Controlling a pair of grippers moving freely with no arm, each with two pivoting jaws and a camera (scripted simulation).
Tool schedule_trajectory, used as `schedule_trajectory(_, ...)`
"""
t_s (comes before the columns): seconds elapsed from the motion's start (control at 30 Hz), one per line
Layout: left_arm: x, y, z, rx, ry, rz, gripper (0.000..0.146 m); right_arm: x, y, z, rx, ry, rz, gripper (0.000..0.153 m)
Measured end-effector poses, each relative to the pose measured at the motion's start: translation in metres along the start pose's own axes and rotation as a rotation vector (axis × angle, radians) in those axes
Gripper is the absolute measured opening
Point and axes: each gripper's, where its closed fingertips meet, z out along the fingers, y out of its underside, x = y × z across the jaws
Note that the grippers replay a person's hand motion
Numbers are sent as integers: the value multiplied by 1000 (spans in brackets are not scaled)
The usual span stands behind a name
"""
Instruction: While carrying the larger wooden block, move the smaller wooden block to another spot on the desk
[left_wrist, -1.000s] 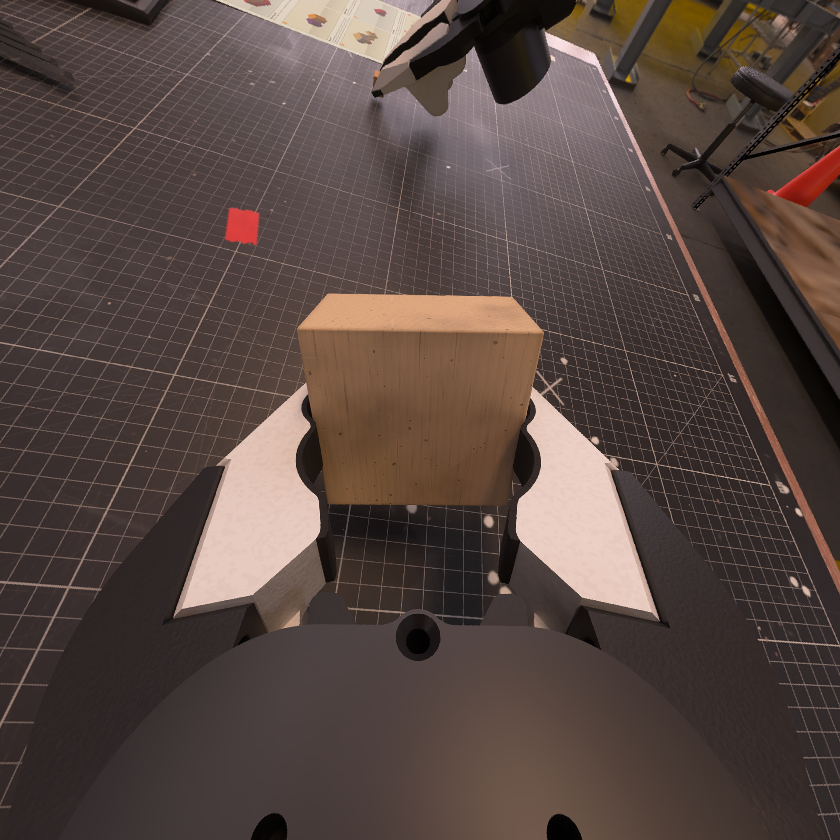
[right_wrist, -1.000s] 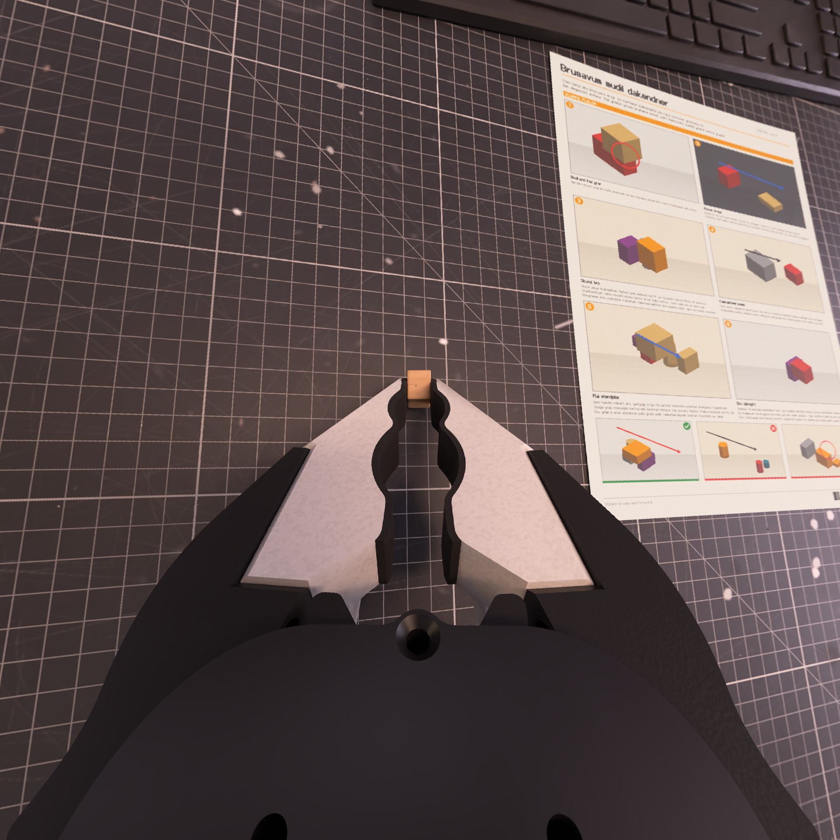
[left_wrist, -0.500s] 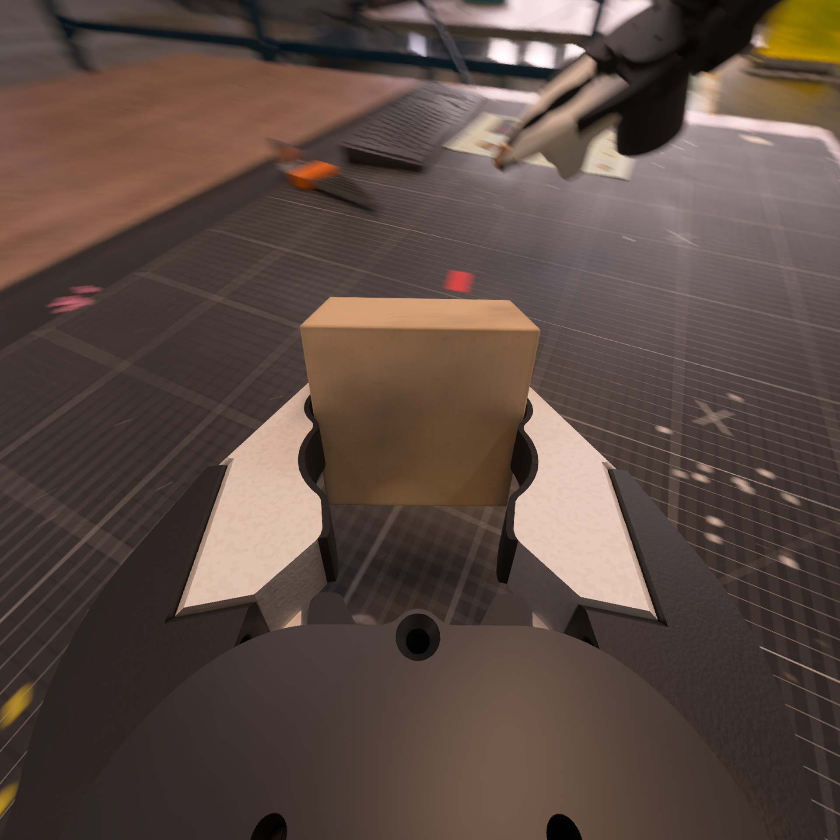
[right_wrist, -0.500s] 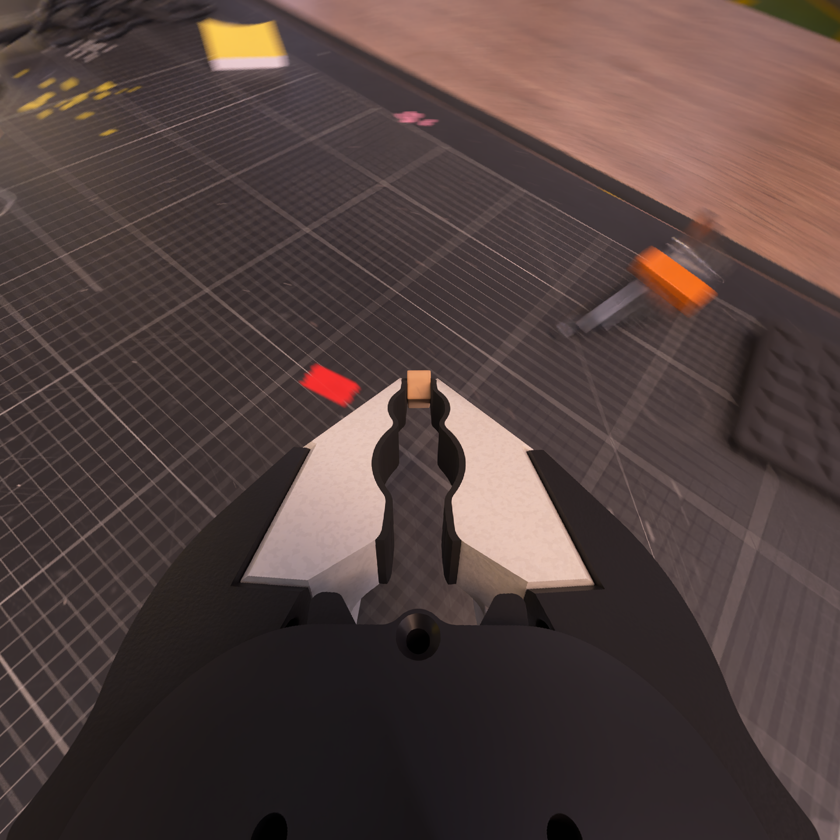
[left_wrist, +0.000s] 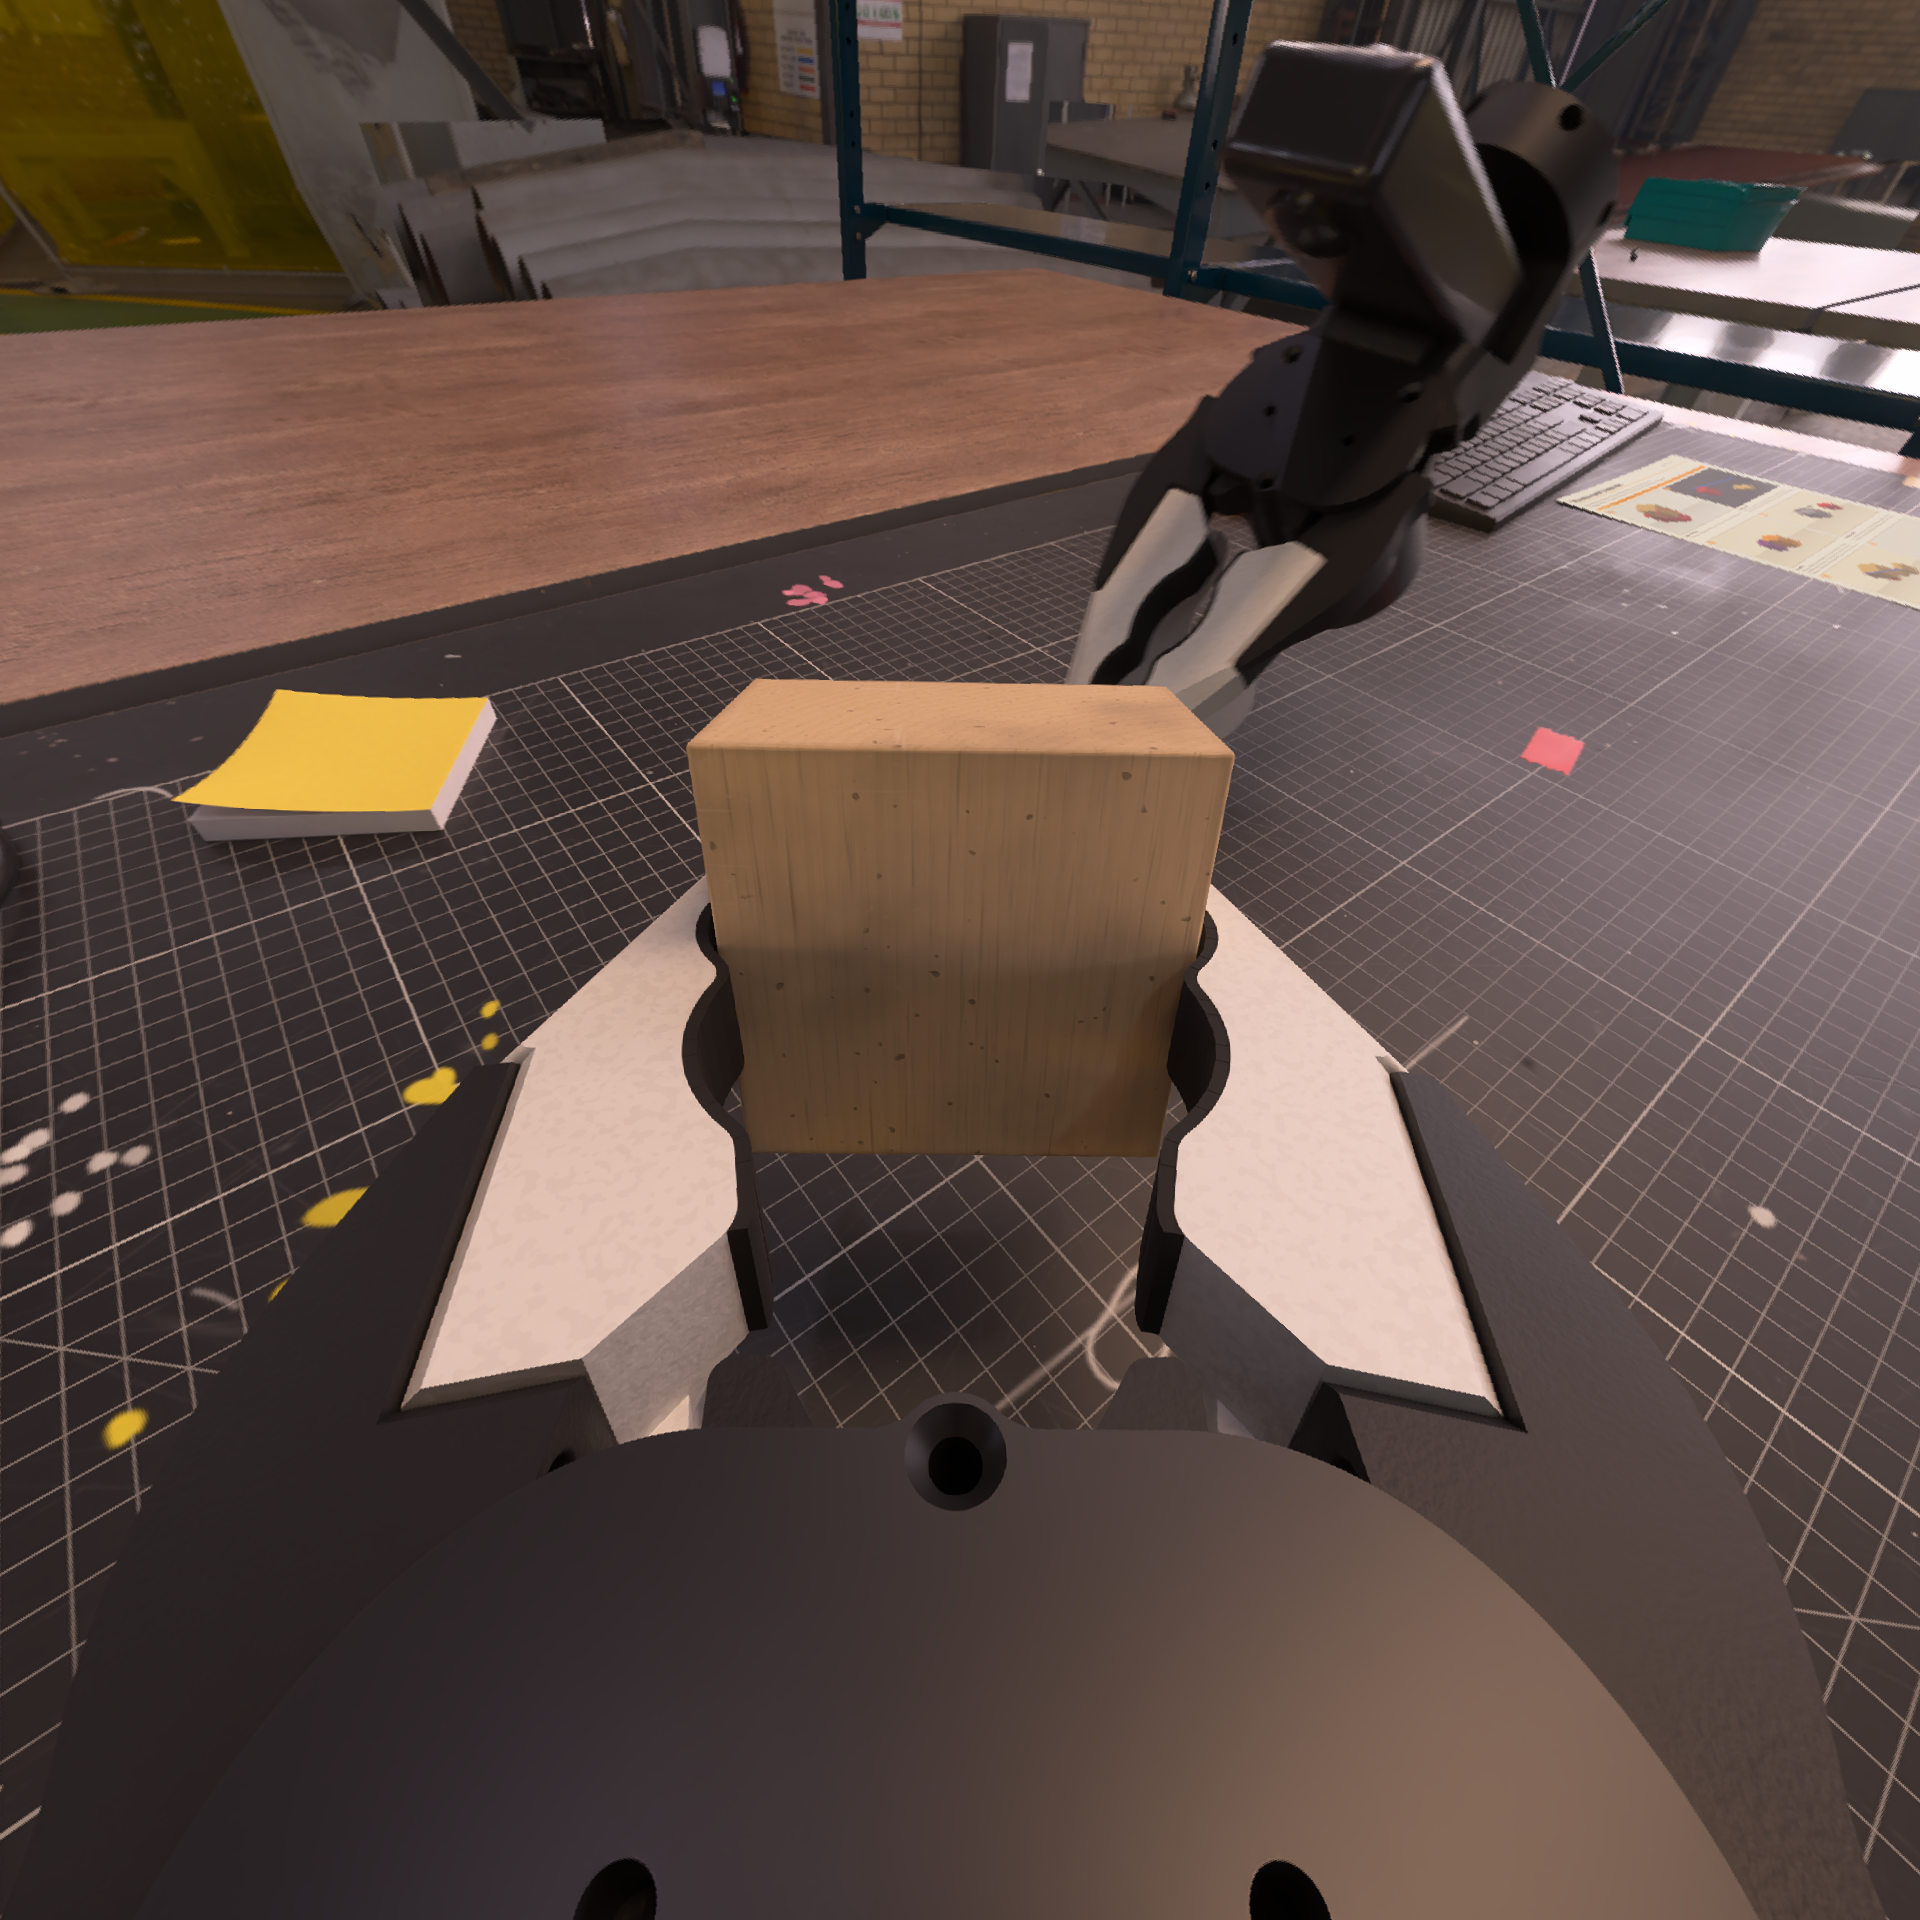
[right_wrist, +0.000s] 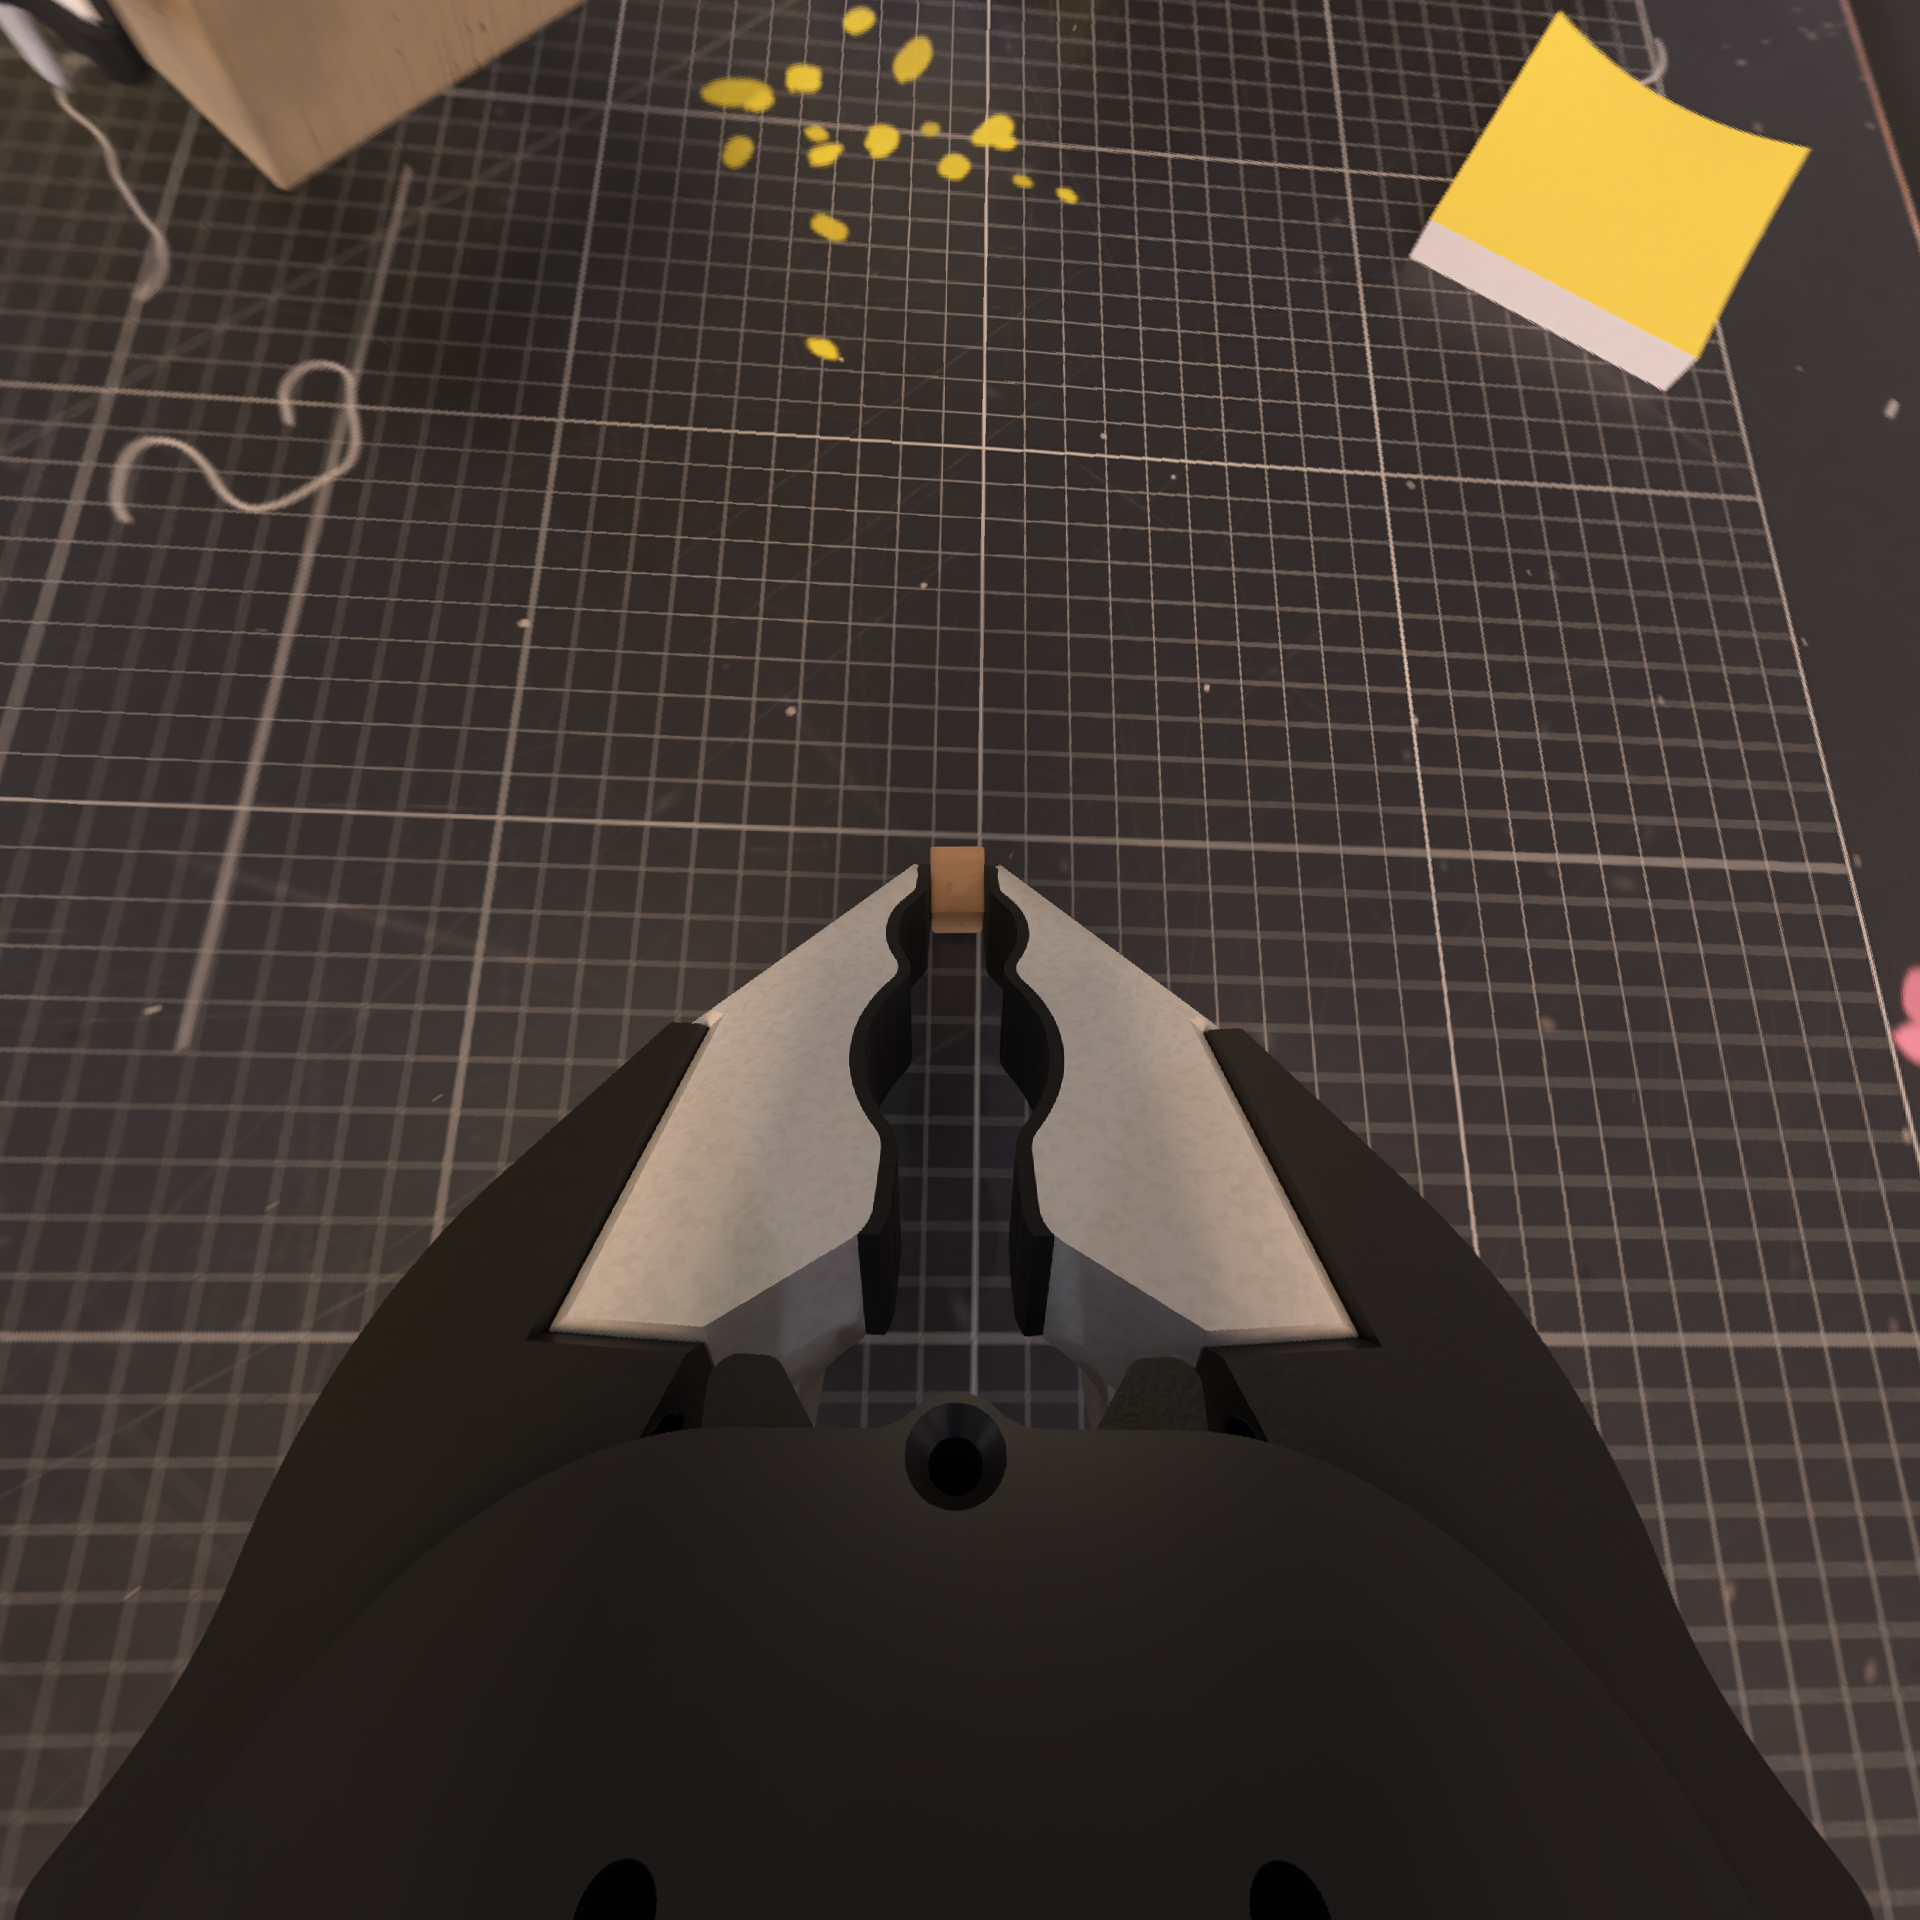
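Note:
My left gripper (left_wrist: 956, 914) is shut on the larger wooden block (left_wrist: 961, 914), a pale cube held between its white fingers above the dark grid mat (left_wrist: 1558, 1039). My right gripper (right_wrist: 957, 888) is shut on the smaller wooden block (right_wrist: 957, 888), a tiny tan piece pinched at its fingertips above the mat. In the left wrist view the right gripper (left_wrist: 1153, 665) hangs beyond the large block, pointing down; its tips are hidden behind the block. A corner of the large block (right_wrist: 312, 73) shows at the top left of the right wrist view.
A yellow sticky-note pad (left_wrist: 343, 764) lies at the mat's left; it also shows in the right wrist view (right_wrist: 1610, 197). Yellow paint spots (right_wrist: 883, 135), a string (right_wrist: 239, 457), a red tape patch (left_wrist: 1551, 750), a keyboard (left_wrist: 1538, 447), an instruction sheet (left_wrist: 1766, 525) and a wooden tabletop (left_wrist: 520, 416) surround.
Both grippers have swung round with their blocks still held. The right gripper now points down at the mat near the yellow spots and sits close behind the large block.

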Motion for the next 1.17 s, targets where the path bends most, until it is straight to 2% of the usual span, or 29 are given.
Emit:
schedule_trajectory(0.13,7,2,3,-15,19,12,84,6,-3,18,-33,25,-57,9)
schedule_trajectory(0.23,17,3,6,-30,47,41,84,4,-4,8,-28,61,-81,43)
schedule_trajectory(0.27,21,2,7,-30,60,53,84,2,-3,0,-21,76,-82,47)
schedule_trajectory(0.4,50,0,8,-50,167,95,84,-8,8,-52,31,169,-36,49)
schedule_trajectory(0.5,80,14,6,-174,292,164,84,-27,26,-100,82,238,14,48)
schedule_trajectory(0.67,114,53,8,-410,415,240,84,-84,57,-162,149,289,95,48)
schedule_trajectory(0.77,121,72,11,-519,423,242,84,-123,75,-189,152,314,178,48)
schedule_trajectory(0.83,121,75,11,-567,421,264,84,-154,81,-203,182,299,256,56)
schedule_trajectory(0.93,122,77,13,-579,416,299,86,-202,88,-212,225,298,351,63)
schedule_trajectory(1.0,123,77,13,-578,422,305,88,-228,91,-209,230,355,374,67)
schedule_trajectory(1.1,127,78,15,-562,426,333,96,-263,84,-188,263,424,387,68)
schedule_trajectory(1.17,128,78,16,-551,414,361,89,-277,82,-170,226,468,380,67)
